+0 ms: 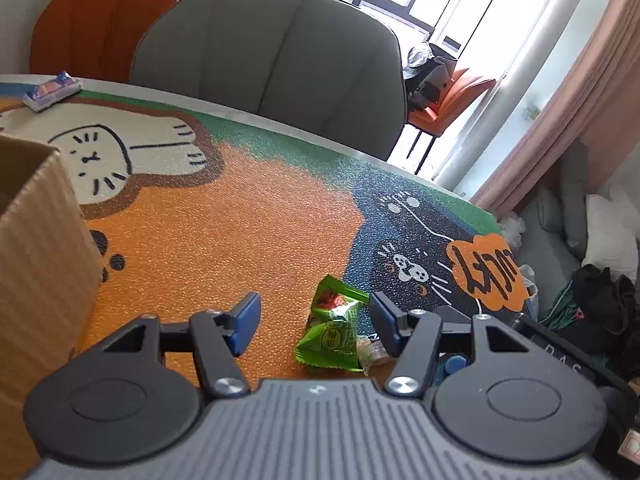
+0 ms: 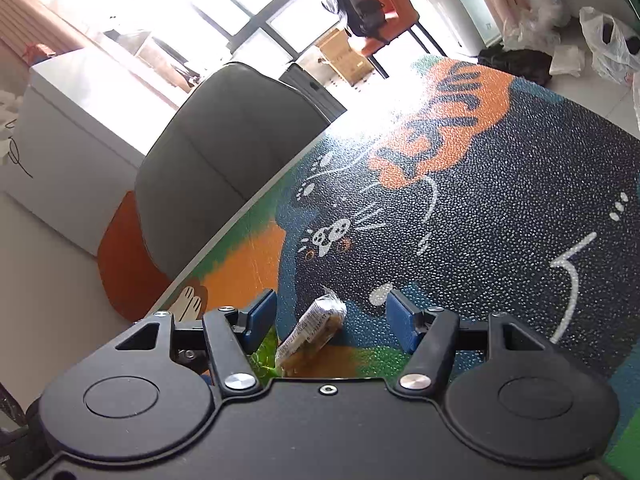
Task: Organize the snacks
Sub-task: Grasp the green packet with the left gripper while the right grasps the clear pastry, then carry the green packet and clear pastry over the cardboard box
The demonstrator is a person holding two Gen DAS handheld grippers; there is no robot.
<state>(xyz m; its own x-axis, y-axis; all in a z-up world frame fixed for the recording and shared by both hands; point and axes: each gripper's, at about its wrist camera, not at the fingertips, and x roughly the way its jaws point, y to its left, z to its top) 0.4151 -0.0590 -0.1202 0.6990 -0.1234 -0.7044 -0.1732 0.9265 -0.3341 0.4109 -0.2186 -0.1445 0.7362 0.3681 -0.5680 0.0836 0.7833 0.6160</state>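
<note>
Cartoon-printed counter (image 1: 240, 216), cardboard box (image 1: 36, 264) at left. Left claw (image 1: 316, 326) released, astride green snack packet (image 1: 334, 330); right claw (image 2: 332, 320) released around clear-wrapped snack (image 2: 316, 328). Advice: centre pads on each wrapper, then close gently.

Ahead of the left gripper (image 1: 314, 322) the patterned orange, green and dark-blue table mat (image 1: 224, 224) lies bare as far as the table edge, where the grey padded chair back (image 1: 272, 52) stands. Between its spread blue pads lie two crinkled green snack packets (image 1: 334, 326), nearer the right pad. To its left, close by, the brown corrugated cardboard box wall (image 1: 40, 264) closes off that side. Far ahead and left sits a small blue-and-pink wrapped snack bar (image 1: 52, 90).

Ahead and right of the right gripper (image 2: 332, 316) the dark speckled mat is bare. A clear-wrapped brown snack (image 2: 316, 330) lies between its pads, with room either side.
</note>
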